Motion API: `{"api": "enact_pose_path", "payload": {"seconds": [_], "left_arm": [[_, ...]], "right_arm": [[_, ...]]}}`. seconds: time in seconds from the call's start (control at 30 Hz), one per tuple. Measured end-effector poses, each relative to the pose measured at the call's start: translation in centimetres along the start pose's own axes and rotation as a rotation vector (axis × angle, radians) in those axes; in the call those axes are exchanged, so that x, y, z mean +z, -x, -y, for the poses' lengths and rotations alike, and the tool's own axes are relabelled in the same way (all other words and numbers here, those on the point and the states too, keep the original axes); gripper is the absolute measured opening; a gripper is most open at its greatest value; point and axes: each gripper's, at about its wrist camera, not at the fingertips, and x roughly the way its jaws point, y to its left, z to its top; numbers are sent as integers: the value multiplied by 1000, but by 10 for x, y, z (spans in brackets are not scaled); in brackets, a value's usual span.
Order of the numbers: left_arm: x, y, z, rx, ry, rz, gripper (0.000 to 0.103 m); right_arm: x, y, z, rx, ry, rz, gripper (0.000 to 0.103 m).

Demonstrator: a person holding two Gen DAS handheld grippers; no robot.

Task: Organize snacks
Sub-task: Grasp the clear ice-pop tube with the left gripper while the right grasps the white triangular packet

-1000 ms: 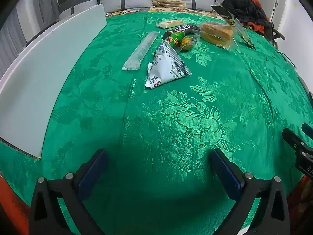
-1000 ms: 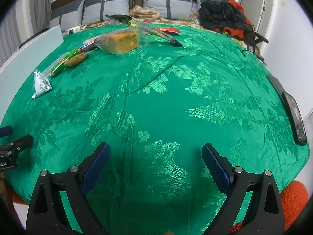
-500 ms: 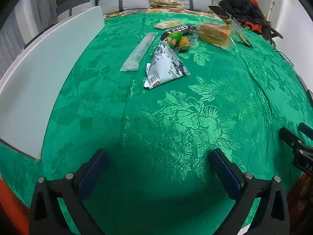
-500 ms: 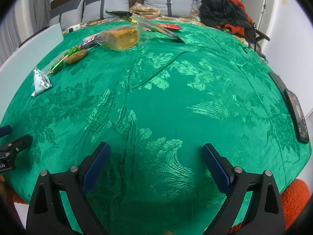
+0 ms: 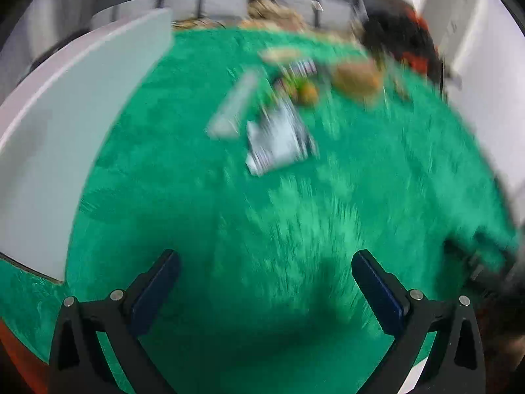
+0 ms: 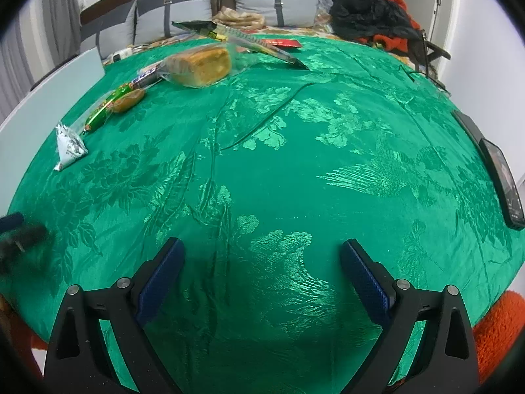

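Observation:
Snacks lie on a green tablecloth. A white triangular pouch lies nearest, a long clear packet to its left. Behind it are a green-wrapped snack, a chocolate bar and bagged bread. My left gripper is open and empty, well short of the pouch; its view is motion-blurred. My right gripper is open and empty over bare cloth.
A white board lies along the table's left side. Two dark phones lie at the right edge. Flat packets sit at the far side. Cushions and a black bag are behind the table.
The left gripper is moving forward toward the white pouch, blurring its view. The right gripper has edged forward slightly. Both stay open.

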Motion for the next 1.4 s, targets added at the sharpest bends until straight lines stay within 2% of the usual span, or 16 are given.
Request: {"api": "enact_pose_path", "payload": {"seconds": [0.1,0.27,0.33,0.43,0.5,0.57,0.63,0.77,0.87,1.07,1.1,1.13,1.2,1.27,1.33,1.4], "left_arm": [[39,15,-20,-59,77,70,103],[108,-2,-36,-15,81,75,95],[130,-27,-39,-2,55,2,77],[146,-61,-29,8,-16,-107,63],[147,-76,-14,46,-111,-134,58],[146,-86,-4,92,-176,-136,45],[146,-93,-3,116,-178,-159,20],[136,-89,-17,70,-100,-162,19],[109,-70,-30,30,-58,-177,19],[54,-32,-37,36,-107,-158,21],[51,-31,-37,54,-125,-146,29],[50,-29,-37,69,-134,-138,43],[52,-35,-38,95,-132,-118,51],[52,-40,-38,92,-132,-107,49],[55,-43,-28,98,-187,-101,18],[56,-43,-25,93,-194,-103,17]], "right_arm": [[0,0,0,2,2,-1,98],[0,0,1,8,9,1,98],[0,0,1,11,11,1,98],[0,0,1,13,14,4,98],[0,0,2,15,16,6,98],[-1,0,1,15,17,7,98],[-1,0,1,15,17,8,98],[-2,1,1,18,21,13,98],[-2,1,2,20,22,18,98],[0,0,1,20,21,11,98],[2,0,1,28,23,3,98],[3,1,0,58,27,-6,97],[4,5,-4,137,26,-9,96],[5,12,-14,199,43,4,96],[5,20,-25,236,86,22,96],[8,24,-35,285,121,26,96]]}}
